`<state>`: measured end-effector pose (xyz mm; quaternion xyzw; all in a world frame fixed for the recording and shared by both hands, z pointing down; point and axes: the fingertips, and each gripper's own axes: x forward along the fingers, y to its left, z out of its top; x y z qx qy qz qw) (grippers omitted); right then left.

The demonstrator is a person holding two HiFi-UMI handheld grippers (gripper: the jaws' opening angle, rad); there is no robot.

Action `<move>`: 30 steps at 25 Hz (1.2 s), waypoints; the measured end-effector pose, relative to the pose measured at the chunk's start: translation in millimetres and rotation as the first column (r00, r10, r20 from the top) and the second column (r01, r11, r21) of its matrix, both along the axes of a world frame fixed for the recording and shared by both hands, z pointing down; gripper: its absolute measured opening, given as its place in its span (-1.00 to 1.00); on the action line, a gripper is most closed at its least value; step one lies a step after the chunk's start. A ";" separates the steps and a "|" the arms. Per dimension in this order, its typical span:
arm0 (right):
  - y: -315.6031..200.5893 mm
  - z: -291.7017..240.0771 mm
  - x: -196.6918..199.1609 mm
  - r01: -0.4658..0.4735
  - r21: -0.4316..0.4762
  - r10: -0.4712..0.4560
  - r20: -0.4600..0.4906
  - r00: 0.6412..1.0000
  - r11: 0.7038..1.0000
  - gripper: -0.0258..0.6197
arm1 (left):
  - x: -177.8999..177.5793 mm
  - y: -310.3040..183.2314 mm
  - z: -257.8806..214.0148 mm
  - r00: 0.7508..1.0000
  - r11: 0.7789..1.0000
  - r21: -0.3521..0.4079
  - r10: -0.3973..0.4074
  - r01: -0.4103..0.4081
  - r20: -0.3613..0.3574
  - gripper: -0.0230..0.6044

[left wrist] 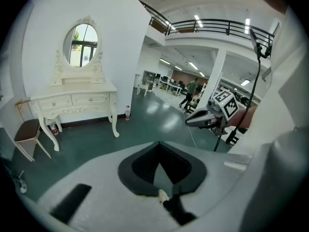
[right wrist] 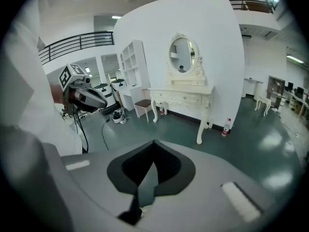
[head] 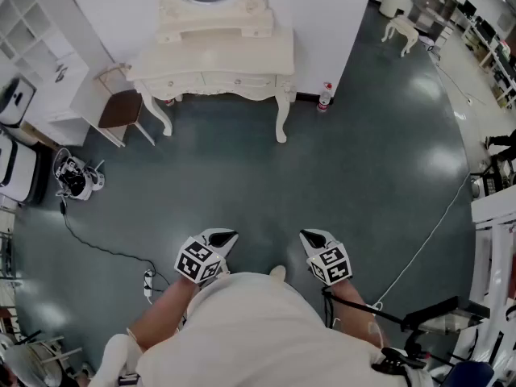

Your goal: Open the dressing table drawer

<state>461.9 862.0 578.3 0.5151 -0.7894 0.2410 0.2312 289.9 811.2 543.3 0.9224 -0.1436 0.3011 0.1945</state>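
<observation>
Both claws are clenched and empty. The left claw (head: 222, 239) and the right claw (head: 311, 238) hover close to the person, at the near side of the dark green floor (head: 339, 176). The cream carved wooden dressing table (head: 211, 58) stands well apart against the far wall, its front drawer (head: 226, 80) shut.

The likeliest failure is arriving with the jaws pressed together and bumping the small drawer knob (left wrist: 90, 99) instead of gripping it. A slanted pull could jam the drawer or drag the light table. On the walk in, the black floor cable (head: 101, 251) at near left could snag a foot.
</observation>
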 end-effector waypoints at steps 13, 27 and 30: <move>-100.0 -41.2 -197.2 0.100 0.033 -0.099 -0.021 0.995 0.994 -0.92 | -165.6 -70.2 -54.0 0.983 0.996 0.014 -0.087 0.091 -0.160 -0.92; -235.2 -42.3 -327.5 0.170 0.032 -0.169 -0.014 0.985 0.985 -0.75 | -322.4 -182.2 -41.2 0.933 0.952 -0.022 -0.304 0.306 -0.193 -0.92; -288.9 -36.2 -328.8 0.189 0.030 -0.189 -0.005 0.982 0.982 -0.75 | -323.6 -224.8 -40.8 0.924 0.943 -0.017 -0.328 0.332 -0.195 -0.92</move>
